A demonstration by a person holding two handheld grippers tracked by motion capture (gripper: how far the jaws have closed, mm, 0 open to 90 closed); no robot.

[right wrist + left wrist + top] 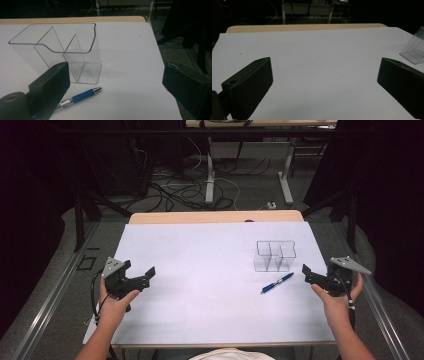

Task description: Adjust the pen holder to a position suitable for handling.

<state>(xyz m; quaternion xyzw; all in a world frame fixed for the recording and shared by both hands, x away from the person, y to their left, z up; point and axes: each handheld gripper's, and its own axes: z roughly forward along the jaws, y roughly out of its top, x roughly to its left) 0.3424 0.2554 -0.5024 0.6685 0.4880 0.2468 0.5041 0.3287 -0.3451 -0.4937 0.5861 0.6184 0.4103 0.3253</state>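
High view shows both grippers held at the near edges of the white matte surface, each with jaws spread wide and empty. The left gripper hovers near the left edge, well apart from everything. The right gripper sits at the right edge, just beside the blue ballpoint pen with a chrome tip, which lies flat in front of the clear plastic organiser with several compartments.

Picking up the pen looks like the step in hand. A good grasp would close the right jaws across the blue barrel near its middle, square to its length, since the smooth round body could roll or slip. The organiser has thin, rigid, glossy walls and looks light, so it could slide if bumped.
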